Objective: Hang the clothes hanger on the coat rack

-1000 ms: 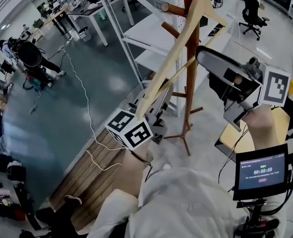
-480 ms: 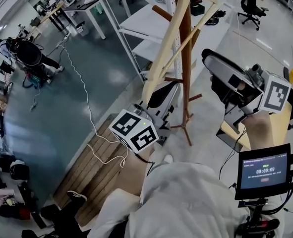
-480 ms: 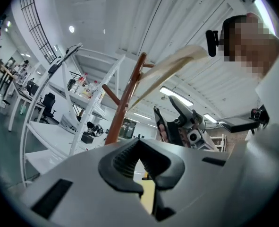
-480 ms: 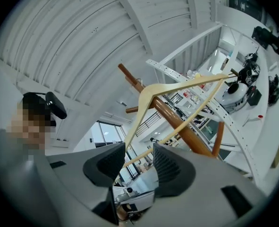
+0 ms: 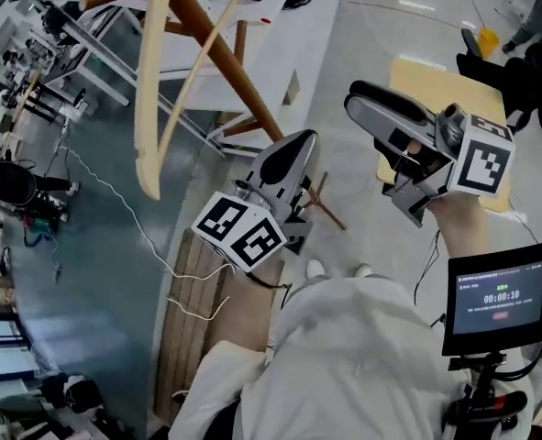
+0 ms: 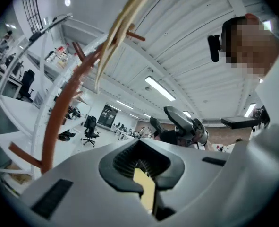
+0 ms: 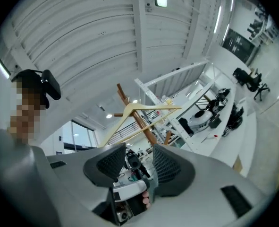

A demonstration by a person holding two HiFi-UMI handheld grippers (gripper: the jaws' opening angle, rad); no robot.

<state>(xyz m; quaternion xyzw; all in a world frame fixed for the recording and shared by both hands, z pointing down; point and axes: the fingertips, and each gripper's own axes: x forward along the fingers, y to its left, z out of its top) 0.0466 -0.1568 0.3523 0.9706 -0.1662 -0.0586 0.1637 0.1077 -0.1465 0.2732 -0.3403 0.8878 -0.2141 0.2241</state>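
The pale wooden clothes hanger [image 5: 151, 90] hangs among the upper pegs of the brown coat rack [image 5: 225, 62]; its hook is out of sight. Neither gripper touches it. My left gripper [image 5: 293, 145] is below and to the right of it, jaws slightly apart and empty. In the left gripper view the hanger [image 6: 115, 37] and rack pole [image 6: 59, 112] rise well beyond the left gripper [image 6: 141, 157]. My right gripper [image 5: 367, 99] is raised at the right, open and empty. Beyond the right gripper [image 7: 139, 162], the hanger [image 7: 139, 112] crosses the rack [image 7: 141, 122].
White tables and shelving [image 5: 280, 35] stand behind the rack. A yellow table [image 5: 426, 81] is under the right gripper. A small screen [image 5: 500, 296] is at lower right. A white cable [image 5: 115, 209] runs over the floor beside wooden boards [image 5: 183, 319].
Earlier the left gripper held the hanger's lower end and raised it to the rack. Now the hanger hangs free and the left gripper has dropped away. The head view has swung.
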